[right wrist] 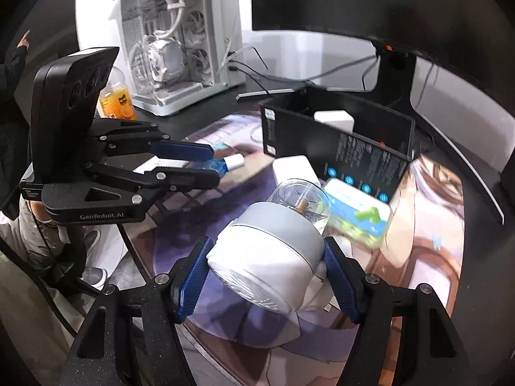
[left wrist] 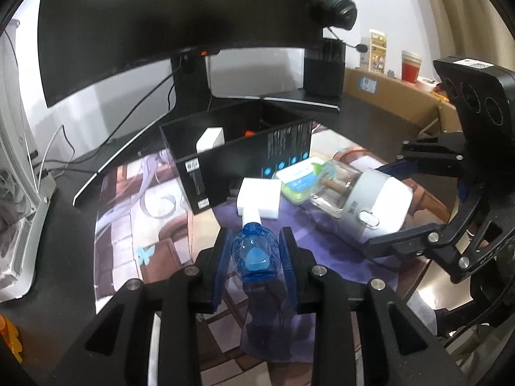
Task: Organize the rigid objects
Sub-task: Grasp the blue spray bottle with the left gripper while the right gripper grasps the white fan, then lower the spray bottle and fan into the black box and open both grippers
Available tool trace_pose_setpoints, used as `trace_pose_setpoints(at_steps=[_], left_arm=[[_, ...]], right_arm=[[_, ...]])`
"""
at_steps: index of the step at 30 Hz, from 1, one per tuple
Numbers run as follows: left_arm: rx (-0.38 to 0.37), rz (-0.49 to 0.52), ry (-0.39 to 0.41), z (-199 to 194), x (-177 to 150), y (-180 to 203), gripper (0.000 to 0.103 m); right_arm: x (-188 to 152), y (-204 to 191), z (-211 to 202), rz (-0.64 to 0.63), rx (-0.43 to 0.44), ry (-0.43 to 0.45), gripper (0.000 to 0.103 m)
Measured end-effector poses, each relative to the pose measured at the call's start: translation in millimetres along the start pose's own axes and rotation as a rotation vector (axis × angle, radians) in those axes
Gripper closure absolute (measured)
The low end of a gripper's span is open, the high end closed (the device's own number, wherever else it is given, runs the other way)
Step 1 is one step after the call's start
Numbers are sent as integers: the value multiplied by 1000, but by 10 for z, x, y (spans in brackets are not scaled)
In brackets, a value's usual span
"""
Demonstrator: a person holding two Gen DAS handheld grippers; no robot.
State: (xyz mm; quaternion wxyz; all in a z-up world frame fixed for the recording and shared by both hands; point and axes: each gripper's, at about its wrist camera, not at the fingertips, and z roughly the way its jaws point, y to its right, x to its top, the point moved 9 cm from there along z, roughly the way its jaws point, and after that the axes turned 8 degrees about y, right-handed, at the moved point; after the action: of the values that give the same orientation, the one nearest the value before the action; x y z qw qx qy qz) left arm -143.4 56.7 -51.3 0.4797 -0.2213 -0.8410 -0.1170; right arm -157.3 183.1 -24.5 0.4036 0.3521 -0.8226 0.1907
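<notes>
A small blue bottle (left wrist: 254,254) with a white cap is squeezed between the blue pads of the left gripper (left wrist: 254,257). It is up off the mat, and its cap points away toward the black box. The left gripper's jaws are clamped on the bottle's sides.

The right gripper (right wrist: 265,276) has a bigger thing. It is a clear jar with a fat grey and white top (right wrist: 267,257). The jaws press on both sides of the white top, so this gripper is grasping the jar. The jar leans over, with its glass end pointing toward the box.

Under and just past the jar lies a flat pack with green and blue on it (right wrist: 357,215). Beside it sits a white block (left wrist: 262,197), right next to the black box.

The black box (left wrist: 238,157) is open at the top and stands on a picture mat (left wrist: 135,225). A small white box (left wrist: 210,140) is inside it, and something orange shows there too, but it is too small to tell what.

Behind the box is a big dark screen (left wrist: 180,16) on a stand. A headset (left wrist: 338,9) hangs at the screen's corner. A white computer case (right wrist: 180,38) with fans stands to one side of the desk.
</notes>
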Motion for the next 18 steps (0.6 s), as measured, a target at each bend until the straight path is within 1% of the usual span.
trace_pose_setpoints(at_steps=[3, 12, 18], left_arm=[[2, 4, 38, -77, 98, 9, 75], [23, 9, 129, -261, 336, -22, 74], [44, 35, 161, -318, 480, -50, 74]], right_arm=[[104, -68, -50, -28, 16, 42, 33], [372, -168, -142, -67, 38, 131, 33], [544, -215, -210, -92, 55, 194, 33]])
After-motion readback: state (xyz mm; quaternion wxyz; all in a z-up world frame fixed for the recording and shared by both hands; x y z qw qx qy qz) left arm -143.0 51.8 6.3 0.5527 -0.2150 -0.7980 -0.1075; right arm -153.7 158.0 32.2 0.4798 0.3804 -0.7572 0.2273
